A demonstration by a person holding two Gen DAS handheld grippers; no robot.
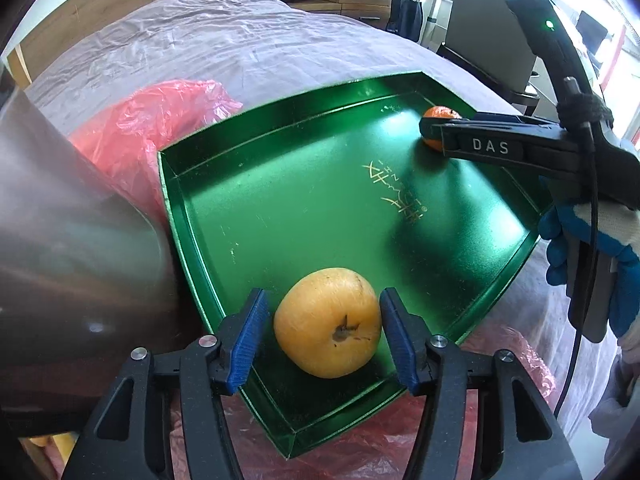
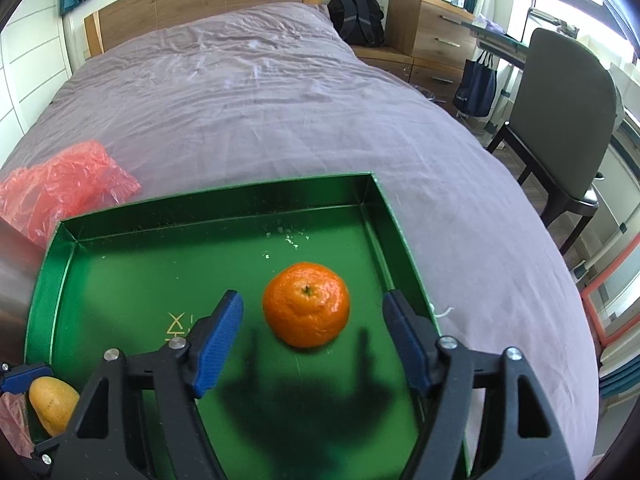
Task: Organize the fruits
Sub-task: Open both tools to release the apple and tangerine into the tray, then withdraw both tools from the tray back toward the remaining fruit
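A shallow green tray [image 1: 280,184] lies on a bed with a purple sheet. A yellow pear-like fruit [image 1: 328,322] rests in the tray's near corner, between the pads of my open left gripper [image 1: 324,340], with a small gap on each side. In the right wrist view an orange mandarin [image 2: 306,304] sits on the tray [image 2: 160,248] between the wide-open fingers of my right gripper [image 2: 312,336], untouched. The right gripper also shows in the left wrist view [image 1: 472,138], with the mandarin [image 1: 438,116] behind it. The yellow fruit shows at the lower left of the right wrist view [image 2: 52,402].
A red plastic bag [image 1: 140,136] lies left of the tray and under its near edge. A shiny metal vessel [image 1: 72,248] stands at the left. A grey chair [image 2: 560,128], wooden drawers [image 2: 428,36] and a black backpack [image 2: 356,16] stand beside the bed.
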